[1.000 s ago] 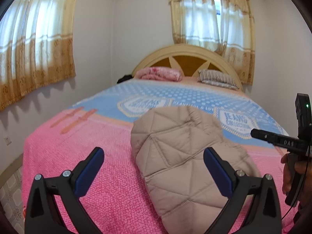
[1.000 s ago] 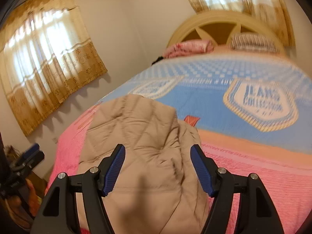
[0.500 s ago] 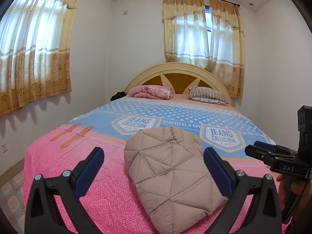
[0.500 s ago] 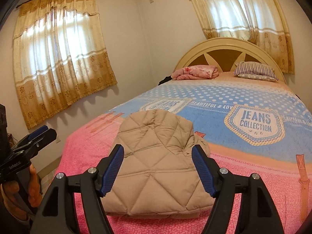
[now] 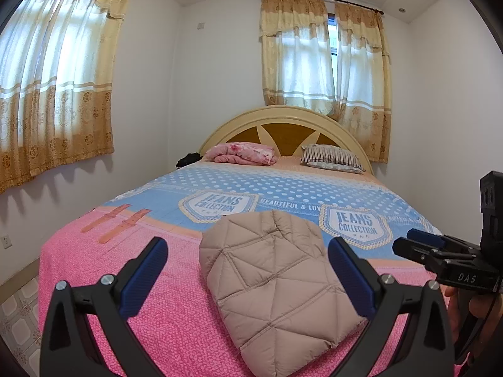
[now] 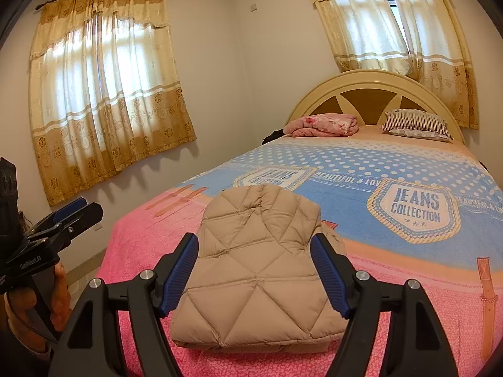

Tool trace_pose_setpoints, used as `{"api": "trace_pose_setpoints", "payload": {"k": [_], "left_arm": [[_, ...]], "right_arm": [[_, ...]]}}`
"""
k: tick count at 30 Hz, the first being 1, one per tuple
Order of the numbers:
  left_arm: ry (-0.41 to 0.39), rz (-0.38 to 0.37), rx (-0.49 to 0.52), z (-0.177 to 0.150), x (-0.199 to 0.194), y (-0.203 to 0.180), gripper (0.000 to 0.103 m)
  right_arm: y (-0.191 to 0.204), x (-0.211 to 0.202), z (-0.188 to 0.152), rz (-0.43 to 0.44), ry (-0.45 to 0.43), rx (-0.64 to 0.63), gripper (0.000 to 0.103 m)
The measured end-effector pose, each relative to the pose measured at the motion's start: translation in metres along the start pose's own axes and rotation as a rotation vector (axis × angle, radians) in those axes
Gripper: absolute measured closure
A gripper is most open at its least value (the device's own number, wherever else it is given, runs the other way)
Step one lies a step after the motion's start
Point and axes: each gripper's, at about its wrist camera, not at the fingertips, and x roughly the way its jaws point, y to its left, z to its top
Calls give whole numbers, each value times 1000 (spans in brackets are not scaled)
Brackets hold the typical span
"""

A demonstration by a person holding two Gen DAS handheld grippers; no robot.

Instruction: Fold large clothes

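A beige quilted puffer jacket [image 5: 276, 279] [image 6: 261, 270] lies folded into a compact bundle on the pink foot end of the bed [image 5: 163, 323]. My left gripper [image 5: 246, 275] hangs above and short of it, jaws wide open, nothing between the blue pads [image 5: 143, 278]. My right gripper [image 6: 256, 270] is likewise open and held back from the jacket, empty. In the left wrist view the right gripper [image 5: 422, 246] shows at the right edge, held by a hand; in the right wrist view the left gripper [image 6: 77, 215] shows at the left edge.
The bed [image 6: 393, 276] has a blue and pink printed cover. A pink folded blanket [image 5: 242, 154] and a striped pillow [image 5: 331, 158] lie by the cream headboard [image 5: 283, 119]. Curtained windows [image 5: 53, 88] line the walls. Tiled floor [image 5: 17, 323] shows at the left.
Both grippers drew back and up from the jacket, so it looks smaller and the whole room shows. The jacket stays folded on the bed, released.
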Motion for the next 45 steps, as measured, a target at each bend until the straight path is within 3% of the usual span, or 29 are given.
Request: {"api": "trace_pose_setpoints", "payload": {"k": [32,45], "left_arm": [[17,-28,42,5,2,-7,0],[10,-3,69,2,2,-9,0]], "right_arm": [[-1,-15,-3,10,-25,4,29],[1,-20,-2,22,-25,-3,28]]}}
